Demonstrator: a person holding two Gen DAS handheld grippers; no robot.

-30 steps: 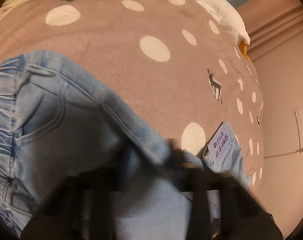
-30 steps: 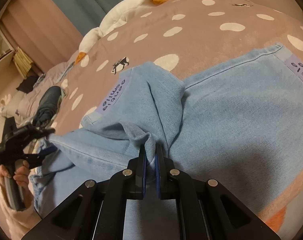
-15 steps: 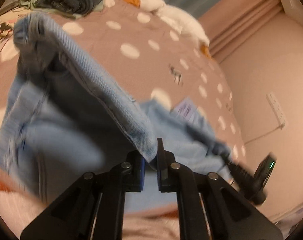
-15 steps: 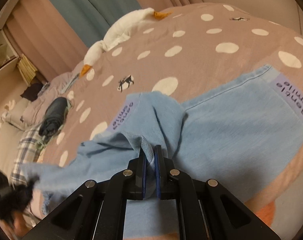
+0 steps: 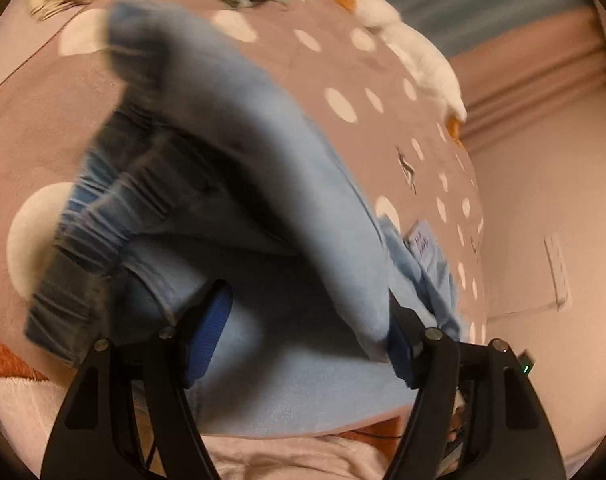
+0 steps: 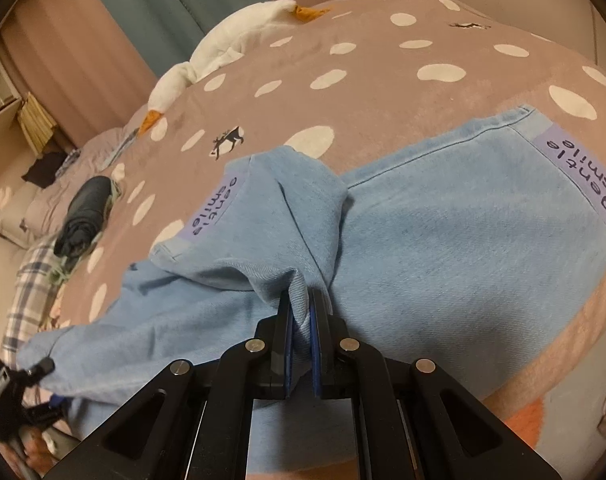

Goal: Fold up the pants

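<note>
The pants [image 6: 443, 248] are pale blue denim with lilac cuff patches [image 6: 579, 172] printed in dark letters, one patch right of the right gripper's [image 6: 301, 320] jaws and one up to their left. Beyond the jaws the blanket [image 6: 383, 92] is dusty mauve-brown with white dots and small dark deer, its near edge orange, and a white goose toy [image 6: 231, 44] with an orange beak lies at its far side before teal and pink curtains. Both grippers are black with blue pads [image 5: 211, 328], and far left of the right jaws lie a dark bundle [image 6: 83, 216] and grey-white plaid bedding [image 6: 27, 300].
</note>
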